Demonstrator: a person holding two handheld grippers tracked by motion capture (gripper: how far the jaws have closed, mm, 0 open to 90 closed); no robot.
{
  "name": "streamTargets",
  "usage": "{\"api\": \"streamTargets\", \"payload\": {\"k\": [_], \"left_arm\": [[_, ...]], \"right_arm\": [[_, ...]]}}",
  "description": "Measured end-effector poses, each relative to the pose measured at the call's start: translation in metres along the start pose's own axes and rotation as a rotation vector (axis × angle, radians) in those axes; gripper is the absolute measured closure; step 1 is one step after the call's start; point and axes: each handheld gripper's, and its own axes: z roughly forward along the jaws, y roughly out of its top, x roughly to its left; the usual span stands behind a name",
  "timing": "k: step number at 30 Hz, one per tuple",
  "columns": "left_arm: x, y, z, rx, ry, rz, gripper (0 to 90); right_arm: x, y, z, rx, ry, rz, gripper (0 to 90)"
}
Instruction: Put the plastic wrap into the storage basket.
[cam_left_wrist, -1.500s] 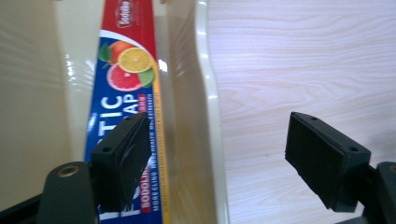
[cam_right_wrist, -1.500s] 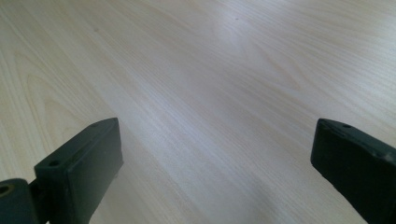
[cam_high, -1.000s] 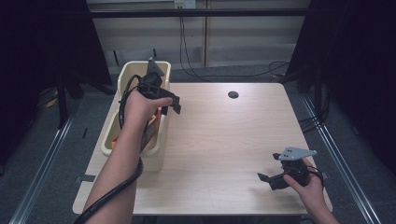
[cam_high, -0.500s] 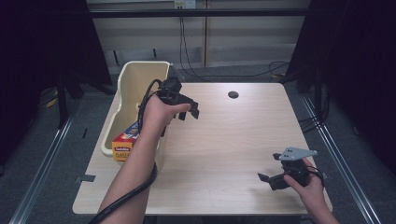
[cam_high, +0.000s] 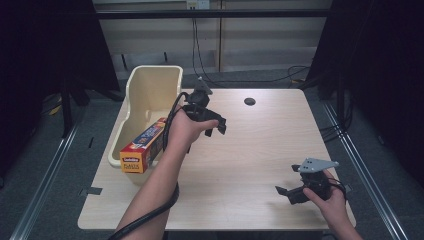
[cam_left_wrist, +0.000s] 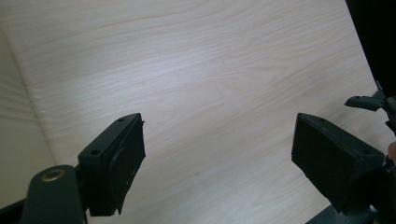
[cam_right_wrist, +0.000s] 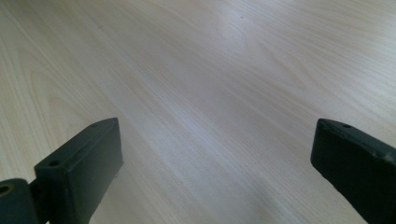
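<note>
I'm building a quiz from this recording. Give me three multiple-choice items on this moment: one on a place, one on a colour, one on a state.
1. Where is the long orange cardboard box?
A. In the cream plastic bin
B. Beside the right claw
C. On the floor

2. What colour is the round mark on the light wooden table?
A. Red
B. Black
C. Blue

3. How are the left claw's jaws?
A. Shut
B. Clamped on the box
C. Open

A: the box's near end juts over the bin's near rim. B: the mark is dark. C: bare table shows between the jaws.

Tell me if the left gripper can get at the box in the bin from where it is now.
Probably yes: the left gripper is open beside the bin, and the box sticks out over the rim, uncovered.
</note>
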Motion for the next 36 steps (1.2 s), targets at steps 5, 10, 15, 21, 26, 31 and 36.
{"api": "streamTargets", "payload": {"k": [5, 10, 15, 21, 26, 31, 36], "left_arm": [[-0.008, -0.003, 0.011, 0.001, 0.002, 0.021, 16.2], [-0.012, -0.007, 0.022, 0.015, -0.013, 0.024, 16.3], [-0.015, -0.009, 0.032, 0.024, -0.022, 0.046, 16.6], [-0.017, -0.012, 0.044, 0.033, -0.04, 0.051, 15.5], [-0.016, -0.016, 0.054, 0.035, -0.054, 0.044, 14.6], [-0.014, -0.021, 0.066, 0.041, -0.063, 0.044, 13.8], [-0.012, -0.028, 0.078, 0.049, -0.081, 0.039, 12.8]], "right_arm": [[0.001, 0.0, 0.001, 0.004, 0.0, 0.0, 2.0], [0.001, 0.0, 0.001, 0.004, -0.004, -0.001, 2.0], [0.001, 0.0, 0.002, 0.004, -0.001, -0.006, 2.0], [0.001, -0.001, 0.002, 0.006, 0.0, -0.006, 2.0], [0.001, -0.001, 0.001, 0.006, -0.003, -0.005, 2.0], [0.0, -0.001, 0.001, 0.01, 0.001, -0.002, 2.0], [0.0, -0.002, 0.001, 0.01, 0.001, -0.003, 2.0]]}}
